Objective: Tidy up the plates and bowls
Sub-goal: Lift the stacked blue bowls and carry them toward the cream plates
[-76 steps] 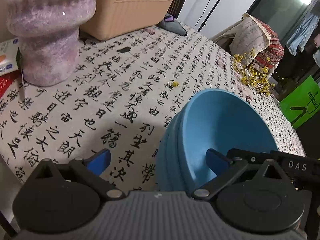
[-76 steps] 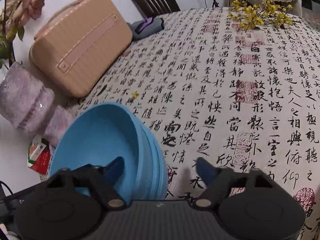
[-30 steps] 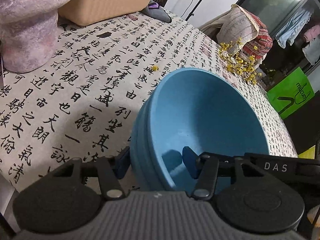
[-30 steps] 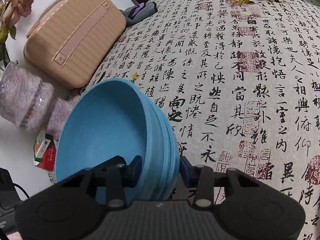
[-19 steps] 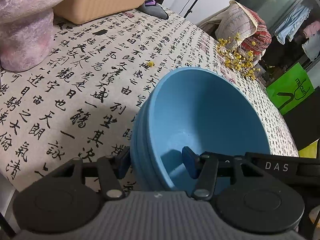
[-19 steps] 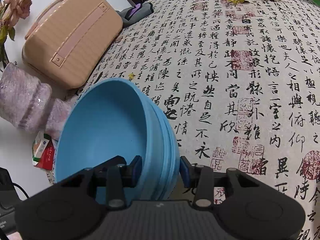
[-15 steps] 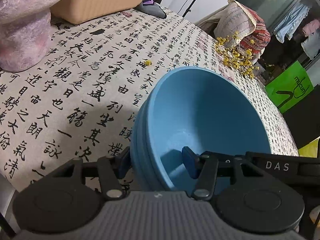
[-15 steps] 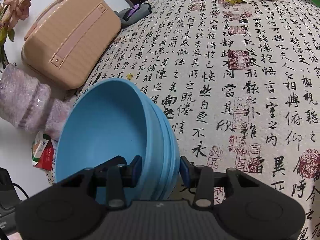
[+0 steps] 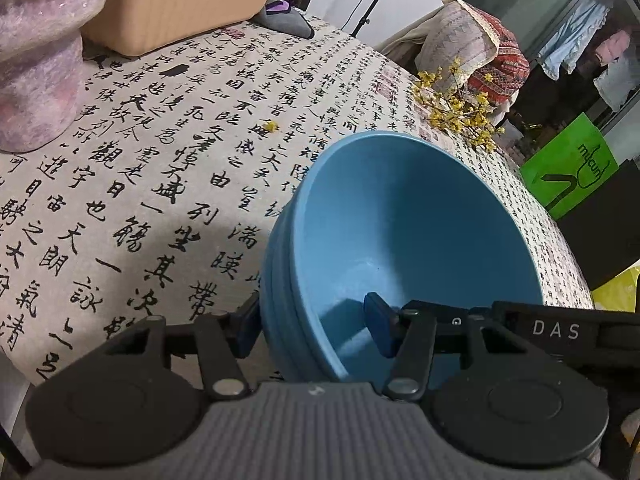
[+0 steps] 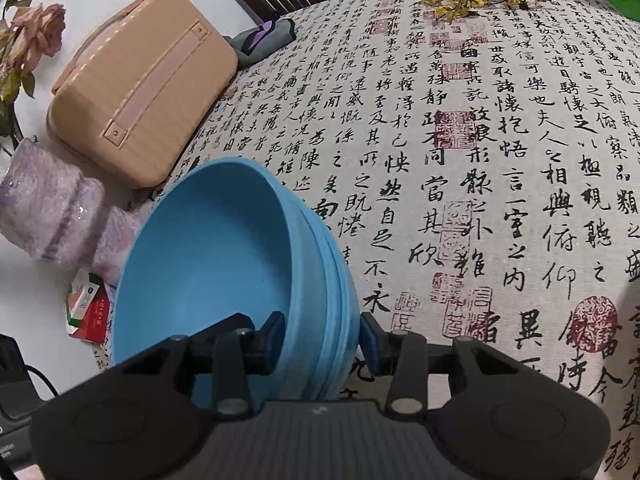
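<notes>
Two grippers clamp one stack of blue bowls from opposite sides of its rim. Left gripper: jaws about half closed, one pad outside the stack wall, one inside the top bowl, angled down. Right gripper: same grip, narrower gap, angled down. The stack tilts over the tablecloth; contact with it cannot be judged. Top bowl holds nothing. Only the right view shows the carton and rose; only the left view shows the green bag.
</notes>
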Available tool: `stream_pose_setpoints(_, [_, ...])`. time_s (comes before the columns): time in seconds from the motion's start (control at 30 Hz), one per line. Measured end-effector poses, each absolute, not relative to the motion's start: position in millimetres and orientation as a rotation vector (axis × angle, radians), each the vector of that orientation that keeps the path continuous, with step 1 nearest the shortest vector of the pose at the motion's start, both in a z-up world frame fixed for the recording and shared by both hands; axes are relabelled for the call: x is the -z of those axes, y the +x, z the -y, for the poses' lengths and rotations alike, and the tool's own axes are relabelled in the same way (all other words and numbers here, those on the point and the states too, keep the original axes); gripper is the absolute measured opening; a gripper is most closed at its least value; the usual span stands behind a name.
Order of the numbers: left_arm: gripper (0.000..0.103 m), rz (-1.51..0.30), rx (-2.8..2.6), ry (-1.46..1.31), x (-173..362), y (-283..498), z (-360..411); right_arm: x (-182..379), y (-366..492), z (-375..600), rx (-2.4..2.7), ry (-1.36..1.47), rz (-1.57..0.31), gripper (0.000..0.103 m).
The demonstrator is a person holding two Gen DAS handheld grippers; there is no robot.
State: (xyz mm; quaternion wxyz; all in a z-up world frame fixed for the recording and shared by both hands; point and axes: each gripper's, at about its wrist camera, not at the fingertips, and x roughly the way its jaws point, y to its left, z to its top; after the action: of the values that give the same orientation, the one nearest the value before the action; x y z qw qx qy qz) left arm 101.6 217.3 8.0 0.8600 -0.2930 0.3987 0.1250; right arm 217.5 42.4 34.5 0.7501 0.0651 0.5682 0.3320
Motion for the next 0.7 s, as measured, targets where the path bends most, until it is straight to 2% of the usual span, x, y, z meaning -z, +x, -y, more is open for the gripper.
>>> stream_pose_setpoints(0.7, [0.054,-0.828,-0.223,-0.572,-19.7,109.7,-182.1,-45.2,219.1,-2.6,-0.712,0.176,-1.207,0.04])
